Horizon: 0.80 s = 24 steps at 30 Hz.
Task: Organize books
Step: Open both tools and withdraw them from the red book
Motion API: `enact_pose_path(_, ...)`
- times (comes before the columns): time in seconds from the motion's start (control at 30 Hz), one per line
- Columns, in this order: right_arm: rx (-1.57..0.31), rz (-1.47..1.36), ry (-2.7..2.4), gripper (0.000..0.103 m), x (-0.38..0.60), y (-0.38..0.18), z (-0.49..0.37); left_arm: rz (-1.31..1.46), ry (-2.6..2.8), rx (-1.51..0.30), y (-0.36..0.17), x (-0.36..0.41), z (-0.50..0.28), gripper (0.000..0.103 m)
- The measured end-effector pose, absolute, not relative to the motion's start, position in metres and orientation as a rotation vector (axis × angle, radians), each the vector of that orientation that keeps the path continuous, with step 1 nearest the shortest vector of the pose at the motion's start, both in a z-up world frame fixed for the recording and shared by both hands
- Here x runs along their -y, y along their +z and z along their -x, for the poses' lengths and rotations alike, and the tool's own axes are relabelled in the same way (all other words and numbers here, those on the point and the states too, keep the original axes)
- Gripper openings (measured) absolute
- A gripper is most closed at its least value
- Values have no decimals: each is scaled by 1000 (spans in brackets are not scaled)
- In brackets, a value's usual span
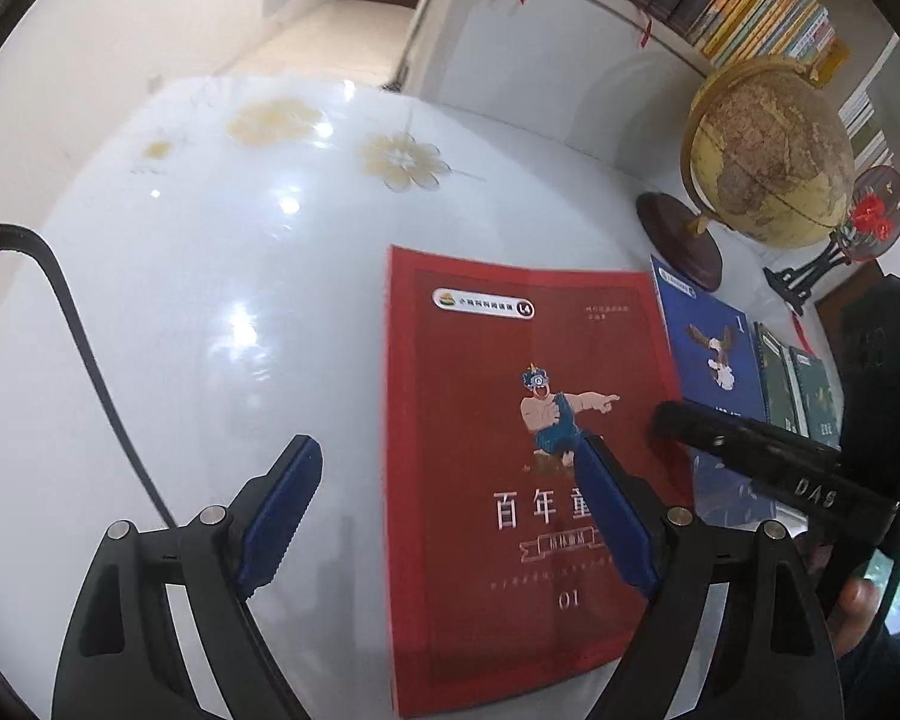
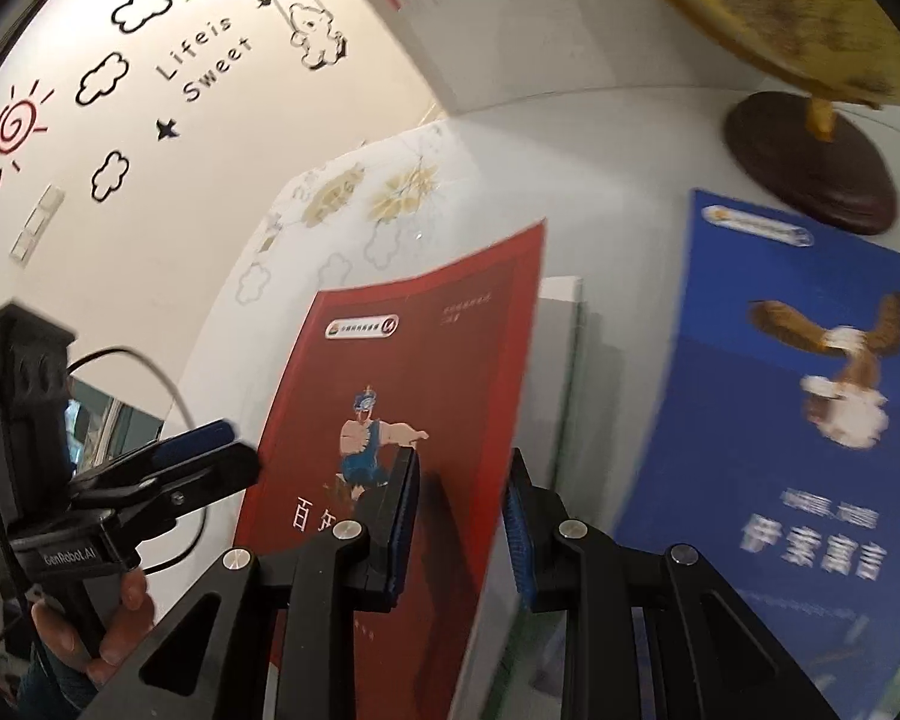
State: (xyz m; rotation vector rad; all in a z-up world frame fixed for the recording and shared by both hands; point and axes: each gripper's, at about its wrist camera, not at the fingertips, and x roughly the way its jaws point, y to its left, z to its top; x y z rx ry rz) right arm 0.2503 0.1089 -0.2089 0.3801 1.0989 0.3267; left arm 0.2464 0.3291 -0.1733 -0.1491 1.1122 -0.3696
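- The thin red paperback book with a pointing cartoon figure (image 1: 510,420) has its right edge clamped in the right gripper (image 2: 459,516), which is closed on it and holds that side tilted up off the glossy white flower-printed table (image 1: 210,300)
- The left gripper (image 1: 450,510) hovers over the book's left edge, jaws apart and gripping nothing
- A blue book with an eagle on the cover (image 2: 810,390) lies flat just right of the red one, near the round dark wooden base of a yellowish globe (image 1: 768,150)
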Motion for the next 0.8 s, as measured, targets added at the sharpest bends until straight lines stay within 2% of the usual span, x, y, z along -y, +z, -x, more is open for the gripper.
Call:
enact_pose_path(0.33, -1031, -400, 321, 33, -91, -165, -214, 131, -375, -1020, -130, -306, -219, 84)
enact_pose_path(0.5, -996, -341, 297, 41, -86, -144, -186, 123, -402, -999, -113, -279, -205, 84)
enact_pose_path(0.8, -918, -310, 230, 44, -46, -102, -138, 73, -473, -929, -73, -216, -176, 84)
